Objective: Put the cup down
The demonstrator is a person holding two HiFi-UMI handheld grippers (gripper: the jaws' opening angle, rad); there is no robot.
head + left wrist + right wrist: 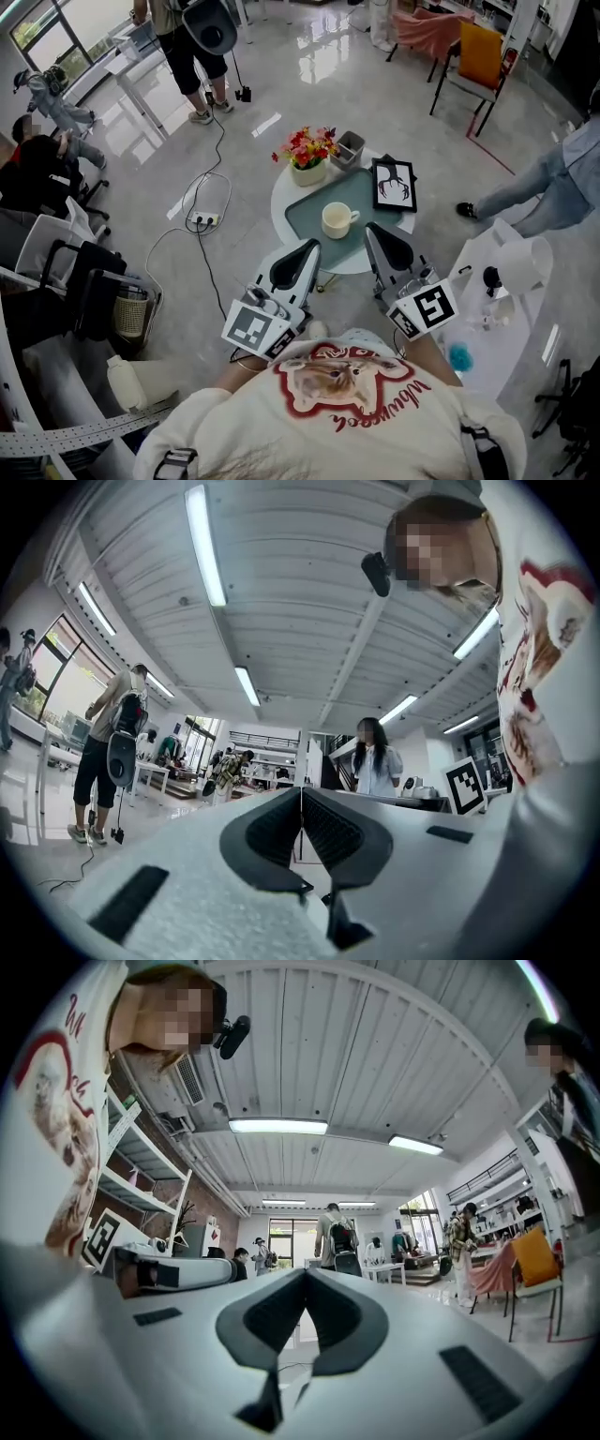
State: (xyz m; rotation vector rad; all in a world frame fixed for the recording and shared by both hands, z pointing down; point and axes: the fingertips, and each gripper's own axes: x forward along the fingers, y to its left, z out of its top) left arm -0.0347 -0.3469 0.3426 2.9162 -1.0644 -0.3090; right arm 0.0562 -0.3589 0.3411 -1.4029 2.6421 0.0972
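Cup (337, 220) set upright on table (281, 202)
Left gripper (307, 247) and right gripper (377, 232) are held near the table, clear of the cup, jaws closed on nothing

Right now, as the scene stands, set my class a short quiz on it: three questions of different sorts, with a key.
1. True or false: the cup stands upright on the green tray.
2. What sits between the left hand-held gripper's jaws? A the cup; B a spoon; C nothing.
3. Fill in: in the head view, the flowers stand to the ___ of the framed picture.
Key: 1 true; 2 C; 3 left.
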